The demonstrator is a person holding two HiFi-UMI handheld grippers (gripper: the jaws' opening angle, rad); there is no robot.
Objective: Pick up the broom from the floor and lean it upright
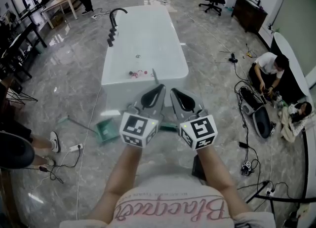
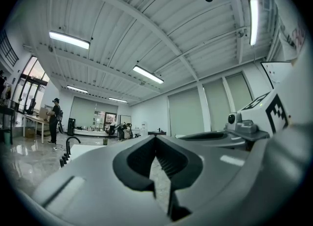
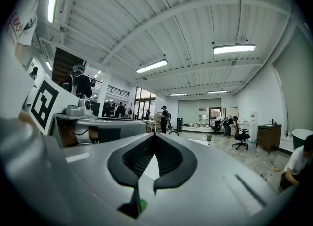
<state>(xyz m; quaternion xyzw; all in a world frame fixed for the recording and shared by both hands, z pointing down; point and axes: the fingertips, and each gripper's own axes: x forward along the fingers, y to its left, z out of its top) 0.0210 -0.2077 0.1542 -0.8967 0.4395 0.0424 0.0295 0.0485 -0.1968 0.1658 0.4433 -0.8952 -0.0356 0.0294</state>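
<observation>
Left claw (image 1: pixel 160 90) narrow, tips together, nothing in it. Right claw (image 1: pixel 174 93) the same, pressed together and empty. Both are held side by side, about level, aimed toward the tub (image 1: pixel 114 92). Broom (image 1: pixel 105 130) lies flat on the grey floor (image 1: pixel 64 74), left of the claws by the tub's near left corner, handle running out left. Neither claw touches it. Another green bit (image 1: pixel 169 126) shows low between the two claws, can't tell what. Black tap (image 1: pixel 115 19) stands on the tub's far left rim. Small red items (image 1: pixel 139 73) lie inside at the near end. A person (image 1: pixel 269 68) sits on the floor at right among cables (image 1: pixel 247 148).
</observation>
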